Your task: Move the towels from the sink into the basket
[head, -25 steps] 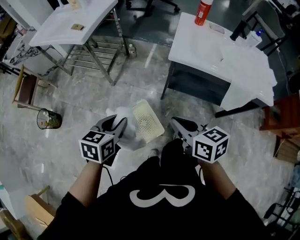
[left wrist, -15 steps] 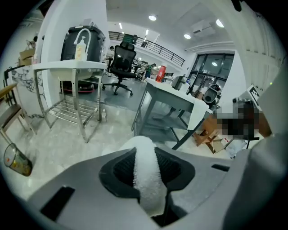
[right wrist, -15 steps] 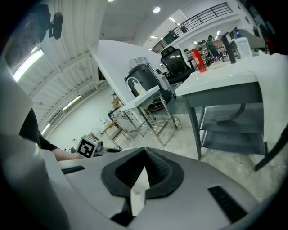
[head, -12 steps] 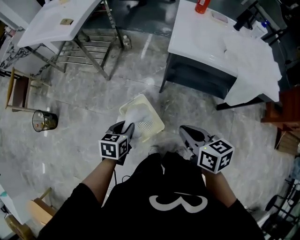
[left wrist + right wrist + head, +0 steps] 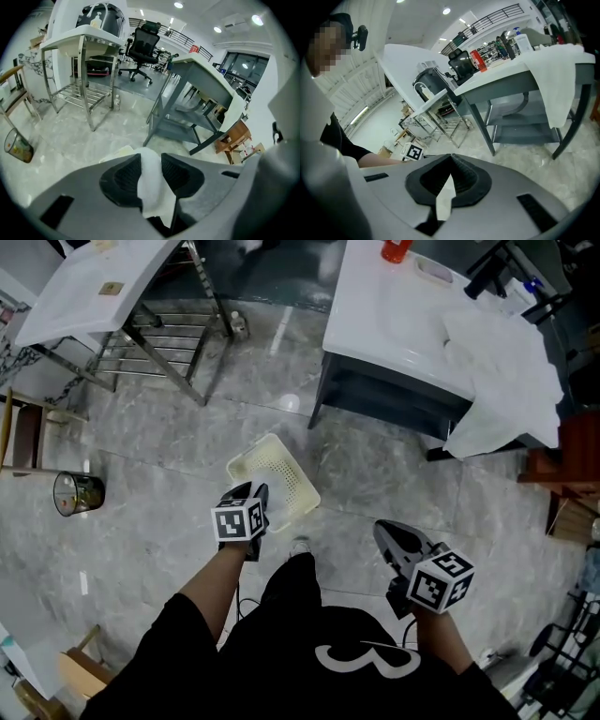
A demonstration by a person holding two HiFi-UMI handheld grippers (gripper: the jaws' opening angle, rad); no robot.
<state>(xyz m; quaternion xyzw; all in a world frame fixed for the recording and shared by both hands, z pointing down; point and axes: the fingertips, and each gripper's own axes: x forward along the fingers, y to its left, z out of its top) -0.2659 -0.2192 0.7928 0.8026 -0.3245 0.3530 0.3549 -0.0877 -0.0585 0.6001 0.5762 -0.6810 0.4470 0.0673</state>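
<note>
Grey marble floor [image 5: 141, 512] lies below you, with the cream basket [image 5: 246, 457] standing on it. Your left gripper [image 5: 255, 495] is at the basket's near edge; its jaws have just been easing apart, and a white towel [image 5: 152, 187] fills the gap between the pads. Your right gripper [image 5: 394, 532] hangs well to the right of the basket, jaws closed together on nothing. Beyond the basket, more white towels [image 5: 497, 381] drape over the sink counter [image 5: 375, 306].

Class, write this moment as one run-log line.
left gripper: jaws just easing open, towel still between them, at basket | right gripper: shut, empty | stage: towel drop-off
</note>
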